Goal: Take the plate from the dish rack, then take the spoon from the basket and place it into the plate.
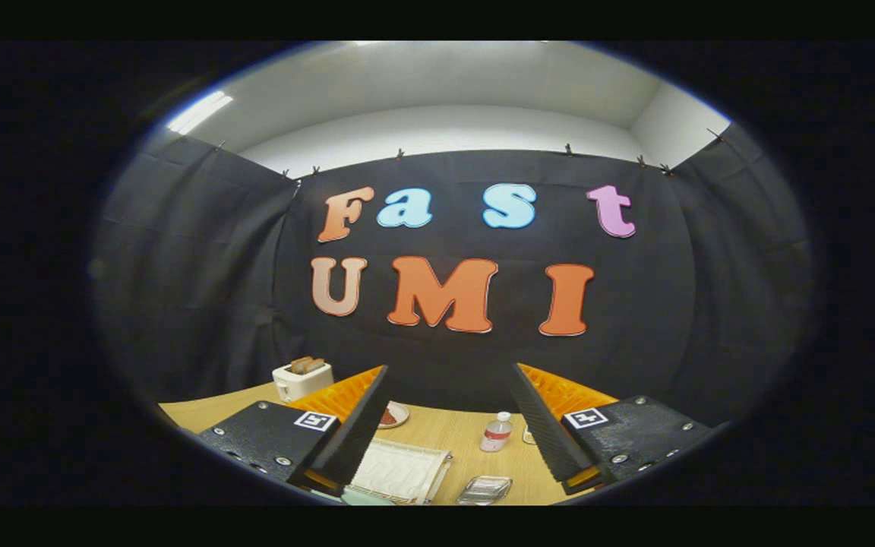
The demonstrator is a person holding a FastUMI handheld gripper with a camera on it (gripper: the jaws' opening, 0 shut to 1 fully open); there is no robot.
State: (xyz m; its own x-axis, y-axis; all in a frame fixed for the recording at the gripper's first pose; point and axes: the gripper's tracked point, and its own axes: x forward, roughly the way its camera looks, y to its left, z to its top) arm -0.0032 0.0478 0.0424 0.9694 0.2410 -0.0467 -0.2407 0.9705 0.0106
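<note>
1. Two fingers of the tongs [449, 425] stand wide apart, clamped on nothing, held high over the counter [445, 441].
2. Risk, as I judge it: from this height and angle a descent could clip the water bottle [497, 431] at 1 o'clock from the left finger.
3. White ribbed dish rack [401, 469] lies between the fingers, toward 7 o'clock; I cannot make out the plate or spoon.
4. Toaster [301, 377] stands at 10 o'clock.
</note>
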